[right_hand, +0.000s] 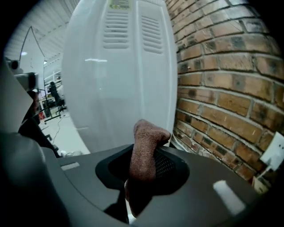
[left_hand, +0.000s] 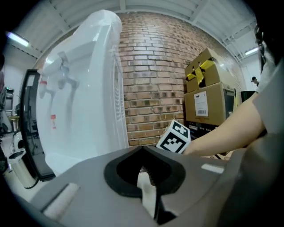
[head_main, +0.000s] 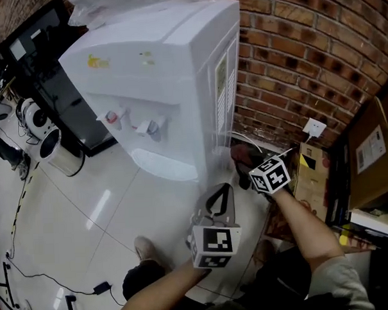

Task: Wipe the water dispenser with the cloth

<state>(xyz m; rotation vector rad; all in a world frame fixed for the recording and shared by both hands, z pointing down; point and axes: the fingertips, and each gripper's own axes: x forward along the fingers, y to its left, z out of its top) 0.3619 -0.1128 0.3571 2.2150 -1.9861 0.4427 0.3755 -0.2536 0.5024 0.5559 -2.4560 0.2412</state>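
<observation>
The left gripper [head_main: 220,200] is nearest, held low over the white tiled floor [head_main: 88,220]. In its own view its jaws [left_hand: 142,153] meet at the tips with nothing between them.

Just beyond it and to the right, the right gripper [head_main: 247,163] points down toward the foot of the water dispenser [head_main: 171,68]. Its jaws are closed on a reddish-brown cloth [right_hand: 145,153], which stands up out of them as a folded wad. The cloth [head_main: 240,157] sits low beside the dispenser's vented side panel [right_hand: 120,80], in the corner where the dispenser meets the brick wall [head_main: 292,57]. Whether it touches the panel cannot be told.

On the dispenser's front, two taps [head_main: 133,121] hang above a shallow white tray [head_main: 161,164]. A clear plastic sheet [head_main: 110,7] lies on its top.

To the right, past a white socket [head_main: 315,128] on the wall, cardboard boxes [left_hand: 206,88] are stacked. The upper one has yellow tape and raised flaps, the lower one a printed label; what they contain is hidden.

Far left on the floor stands a round metal bin [head_main: 56,151] with a dark opening; its contents cannot be made out.
</observation>
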